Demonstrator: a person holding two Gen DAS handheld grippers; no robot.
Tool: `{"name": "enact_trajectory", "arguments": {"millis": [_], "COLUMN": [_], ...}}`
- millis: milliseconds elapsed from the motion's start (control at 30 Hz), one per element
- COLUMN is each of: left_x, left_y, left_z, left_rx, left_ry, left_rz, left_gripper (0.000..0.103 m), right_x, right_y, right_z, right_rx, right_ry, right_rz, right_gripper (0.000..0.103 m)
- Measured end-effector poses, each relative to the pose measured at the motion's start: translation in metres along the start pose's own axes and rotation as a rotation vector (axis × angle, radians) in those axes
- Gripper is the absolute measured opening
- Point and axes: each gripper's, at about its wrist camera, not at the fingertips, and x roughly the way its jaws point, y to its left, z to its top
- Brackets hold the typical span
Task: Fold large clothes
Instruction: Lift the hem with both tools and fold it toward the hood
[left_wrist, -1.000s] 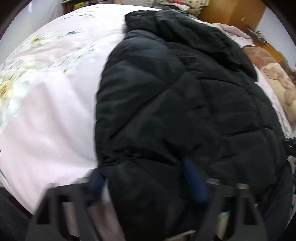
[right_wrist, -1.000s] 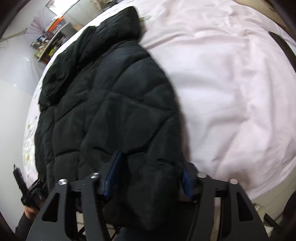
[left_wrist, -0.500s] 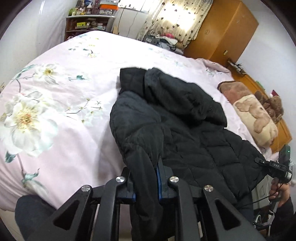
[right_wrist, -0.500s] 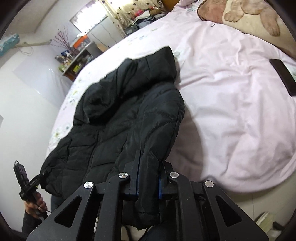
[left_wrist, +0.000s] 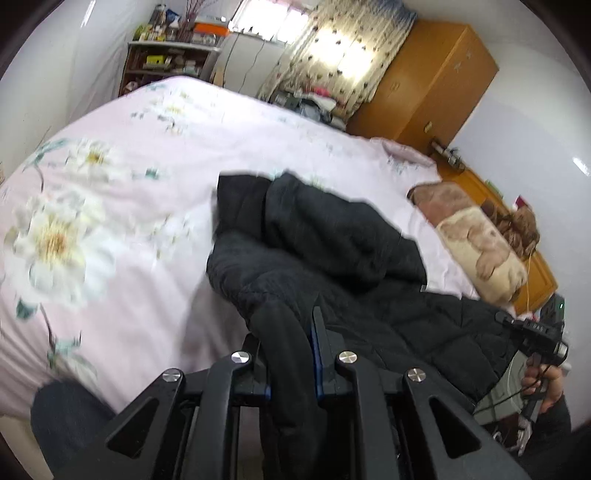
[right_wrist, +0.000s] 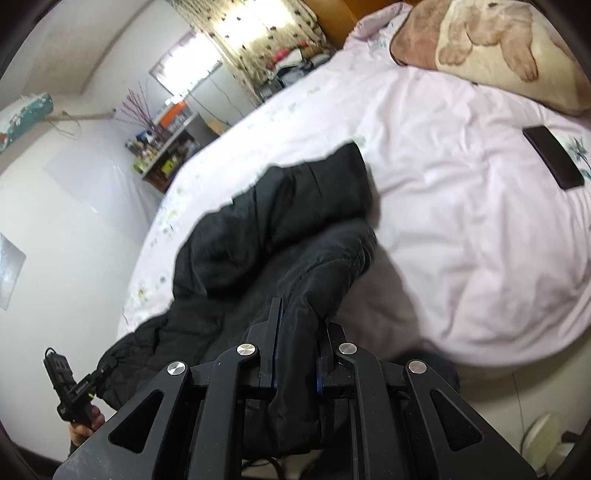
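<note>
Pinching a fold of the black puffer jacket (left_wrist: 332, 266) near its hem, the left gripper (left_wrist: 291, 354) has its jaws clamped tight on the fabric, which hangs down between them; in this left wrist view the rest of the jacket trails away across the pink floral bed (left_wrist: 110, 192), its hood end lying flat on the cover, and a brown plush pillow (left_wrist: 476, 236) sits at the bed's far right, with the person's other hand (left_wrist: 550, 380) at the right edge. From the right wrist view, the right gripper (right_wrist: 295, 358) likewise has its jaws closed on a bunched edge of the jacket (right_wrist: 273, 221), lifted off the bed (right_wrist: 461, 192), and a dark phone (right_wrist: 554, 157) lies on the cover, well apart from the jacket
</note>
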Motion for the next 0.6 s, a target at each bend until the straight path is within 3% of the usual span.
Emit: {"name": "enact_trajectory", "arguments": {"millis": [333,600], "left_x": [0.043,0.135], "left_y": [0.007,0.023], "left_z": [0.1,0.167], "left_rx": [-0.094,-0.151], "left_ry": [-0.109,-0.053], "left_rz": [-0.031,0.036], "left_gripper": [0.016,0.016], "right_x": [0.03,0.112], "right_y": [0.025,0.034], "right_z": [0.082,0.157], "right_rx": [0.051,0.061], "right_ry": [-0.099,-0.036], "right_rz": [0.053,-0.027], "right_gripper": [0.013,0.014]}}
